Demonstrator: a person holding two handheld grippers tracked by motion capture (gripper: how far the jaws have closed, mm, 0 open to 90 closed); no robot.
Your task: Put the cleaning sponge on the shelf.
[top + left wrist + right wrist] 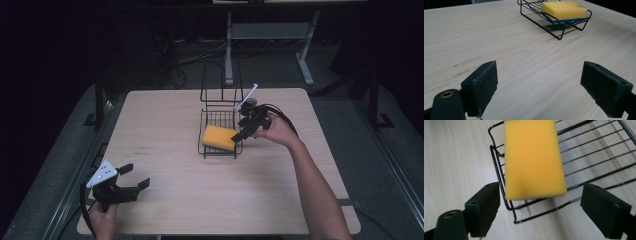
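A yellow sponge lies in the wire rack mid-table. The right gripper hovers over it, jaws apart; the left gripper, also spread, sits near the table's front-left corner.

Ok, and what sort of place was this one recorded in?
Probably a lab or recording workspace, not a kitchen: a bare wooden table stands in a dark room, cables lie on the floor behind it, and the white leg of another desk frame stands beyond. The wire rack with its yellow sponge looks staged.

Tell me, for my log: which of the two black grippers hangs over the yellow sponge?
The right gripper, open above the yellow sponge; the left gripper sits far off.
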